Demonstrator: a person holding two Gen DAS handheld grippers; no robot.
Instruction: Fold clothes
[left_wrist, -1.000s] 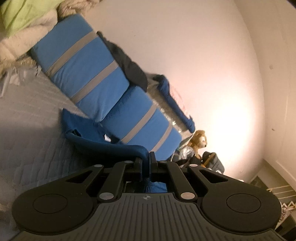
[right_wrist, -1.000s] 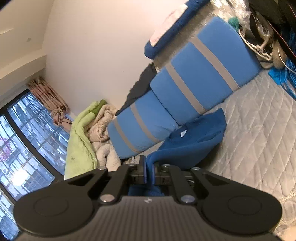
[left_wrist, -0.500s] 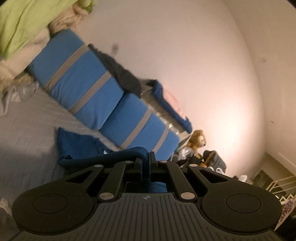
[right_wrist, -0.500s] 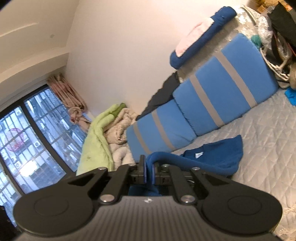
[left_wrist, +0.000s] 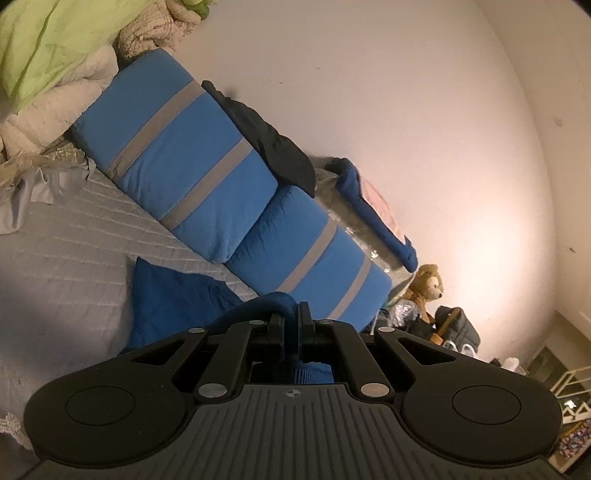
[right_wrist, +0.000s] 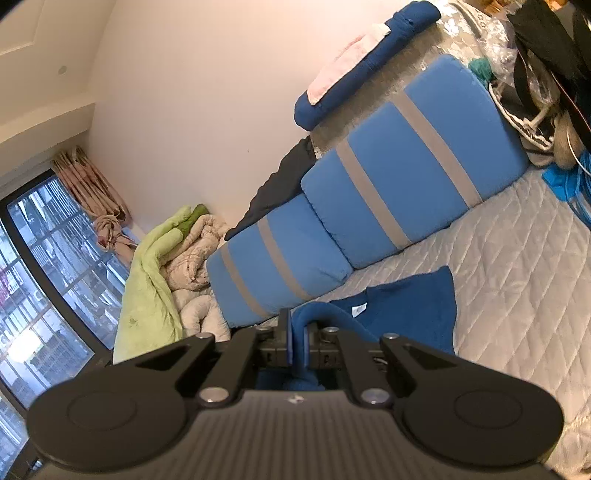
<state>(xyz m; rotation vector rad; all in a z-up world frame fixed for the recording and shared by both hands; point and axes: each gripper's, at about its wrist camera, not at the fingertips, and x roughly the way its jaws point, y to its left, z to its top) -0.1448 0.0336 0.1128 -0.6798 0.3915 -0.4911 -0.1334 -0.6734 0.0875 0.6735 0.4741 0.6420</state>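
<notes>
At the lower centre of each wrist view, my jaws are pinched on dark blue cloth. My left gripper (left_wrist: 291, 317) clamps one edge of the blue garment (left_wrist: 173, 302), whose loose part lies on the grey quilted bed (left_wrist: 62, 258) at lower left. My right gripper (right_wrist: 298, 336) clamps another edge; there the garment (right_wrist: 410, 310) spreads right of centre, its white label showing. Behind it, two blue striped cushions (right_wrist: 369, 206) lean along the wall. A green blanket (right_wrist: 147, 280) is heaped at left.
</notes>
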